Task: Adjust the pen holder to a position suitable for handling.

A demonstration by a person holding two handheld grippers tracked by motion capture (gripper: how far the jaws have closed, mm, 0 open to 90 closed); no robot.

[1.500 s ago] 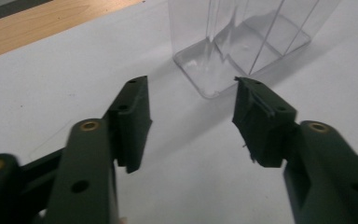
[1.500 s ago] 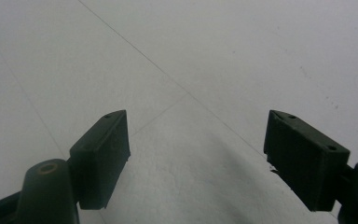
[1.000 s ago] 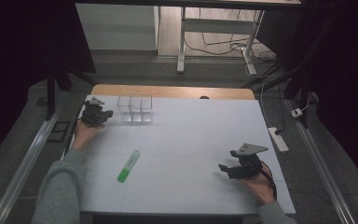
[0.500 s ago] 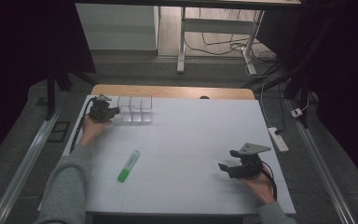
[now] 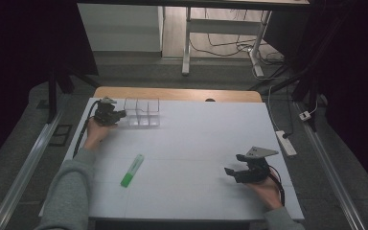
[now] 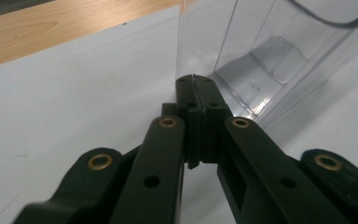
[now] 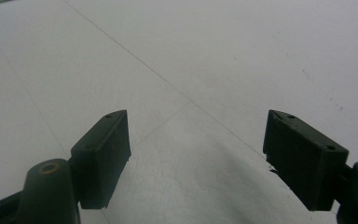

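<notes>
Black grippers (image 5: pixel 120 115), clear box (image 5: pixel 143 112), green marker (image 5: pixel 132 170), white table (image 5: pixel 196 139) with a wooden far edge, grey sleeve (image 5: pixel 69 191)

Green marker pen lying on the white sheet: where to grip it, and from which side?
Grip the green marker pen across its barrel near the middle, coming from straight above with the jaws across its long axis. It lies flat and slanted on the white sheet, with bare sheet on both sides.

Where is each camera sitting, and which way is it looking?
High view: above the person's side, looking forward and down at the white table; both forearms, left gripper, right gripper.
Left gripper view: on that gripper, facing the clear box; shut jaws.
Right gripper view: on that gripper, facing bare table; open jaws.
Shared: high and left views show the clear box.
</notes>
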